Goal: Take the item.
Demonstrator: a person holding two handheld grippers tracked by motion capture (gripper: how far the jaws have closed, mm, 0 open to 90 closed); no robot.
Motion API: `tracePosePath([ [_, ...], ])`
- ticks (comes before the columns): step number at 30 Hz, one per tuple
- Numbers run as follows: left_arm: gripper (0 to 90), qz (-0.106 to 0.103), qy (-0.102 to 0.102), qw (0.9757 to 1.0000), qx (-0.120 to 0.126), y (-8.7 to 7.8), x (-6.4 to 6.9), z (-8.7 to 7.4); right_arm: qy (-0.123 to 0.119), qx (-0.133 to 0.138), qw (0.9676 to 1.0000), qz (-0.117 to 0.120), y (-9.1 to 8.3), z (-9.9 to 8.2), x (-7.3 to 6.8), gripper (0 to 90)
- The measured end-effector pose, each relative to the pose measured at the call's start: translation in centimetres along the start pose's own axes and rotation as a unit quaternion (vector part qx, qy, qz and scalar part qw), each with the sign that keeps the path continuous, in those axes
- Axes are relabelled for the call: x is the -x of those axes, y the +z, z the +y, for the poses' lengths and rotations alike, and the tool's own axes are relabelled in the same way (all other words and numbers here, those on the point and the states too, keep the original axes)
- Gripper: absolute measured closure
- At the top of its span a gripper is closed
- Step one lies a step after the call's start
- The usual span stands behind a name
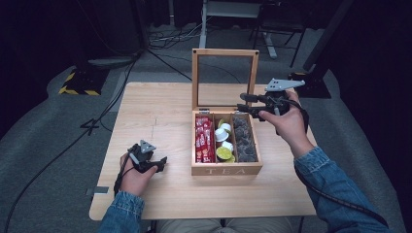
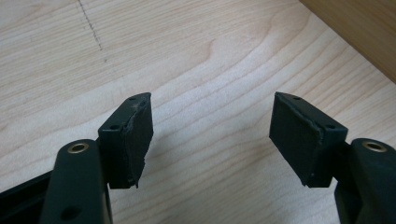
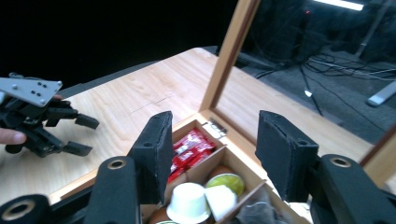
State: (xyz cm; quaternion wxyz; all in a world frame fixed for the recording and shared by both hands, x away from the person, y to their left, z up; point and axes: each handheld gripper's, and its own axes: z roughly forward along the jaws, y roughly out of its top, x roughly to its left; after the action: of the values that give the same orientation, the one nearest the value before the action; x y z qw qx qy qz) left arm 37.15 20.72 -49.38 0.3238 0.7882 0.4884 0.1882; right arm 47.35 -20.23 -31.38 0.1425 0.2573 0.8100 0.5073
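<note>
the right tool point(image 1: 244, 103) hung unclenched and empty over the back of the tea box point(image 1: 226, 169) mid-table, best lowered straight onto one item, while the left tool point(image 1: 163, 164) rested released.

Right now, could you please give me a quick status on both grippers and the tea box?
Left gripper open, empty, low over table. Right gripper open, nothing between fingers, above tea box. Lid upright; path clear.
</note>
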Motion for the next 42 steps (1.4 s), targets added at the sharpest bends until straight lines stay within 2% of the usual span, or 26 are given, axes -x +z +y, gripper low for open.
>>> tracePosePath([
  [2, 30.8, 0.004, -0.003, 1.0, -0.001, -0.1, 0.0, -0.3, 0.003, -0.009, 0.9999, 0.011, 0.4, -0.2, -0.4, 44.6],
  [6, 30.7, 0.008, 0.0, 1.0, -0.001, -0.4, 0.1, -0.8, -0.019, -0.03, 0.9993, 0.013, 1.4, -0.6, -1.4, 43.1],
  [10, 30.1, 0.019, 0.004, 0.9997, -0.016, -0.7, 0.1, -1.2, -0.011, -0.036, 0.9988, 0.03, 2.6, -1.1, -2.4, 43.3],
  [14, 29.8, 0.014, 0.002, 0.9999, -0.004, -0.6, 0.2, -1.6, -0.005, -0.041, 0.9983, 0.041, 3.5, -1.7, -3.3, 42.7],
  [18, 29.7, 0.011, 0.0, 0.9999, -0.001, -0.9, 0.1, -1.9, 0.005, -0.053, 0.9978, 0.04, 4.6, -2.3, -4.1, 43.1],
  [19, 29.7, 0.01, -0.005, 0.9999, 0.004, -0.9, 0.2, -2.1, 0.003, -0.057, 0.9976, 0.038, 4.8, -2.4, -4.3, 43.7],
  [24, 29.2, 0.007, -0.005, 0.9999, 0.01, -0.8, 0.1, -2.2, -0.007, -0.079, 0.996, 0.04, 6.6, -3.0, -5.7, 46.1],
  [29, 28.3, 0.001, -0.002, 1.0, 0.008, -0.6, 0.0, -2.0, -0.013, -0.097, 0.9945, 0.038, 7.8, -3.5, -6.2, 46.8],
  [42, 27.3, -0.002, -0.001, 1.0, 0.008, -0.1, 0.1, -1.5, -0.014, -0.158, 0.9866, 0.039, 11.1, -4.8, -7.5, 49.7],
])
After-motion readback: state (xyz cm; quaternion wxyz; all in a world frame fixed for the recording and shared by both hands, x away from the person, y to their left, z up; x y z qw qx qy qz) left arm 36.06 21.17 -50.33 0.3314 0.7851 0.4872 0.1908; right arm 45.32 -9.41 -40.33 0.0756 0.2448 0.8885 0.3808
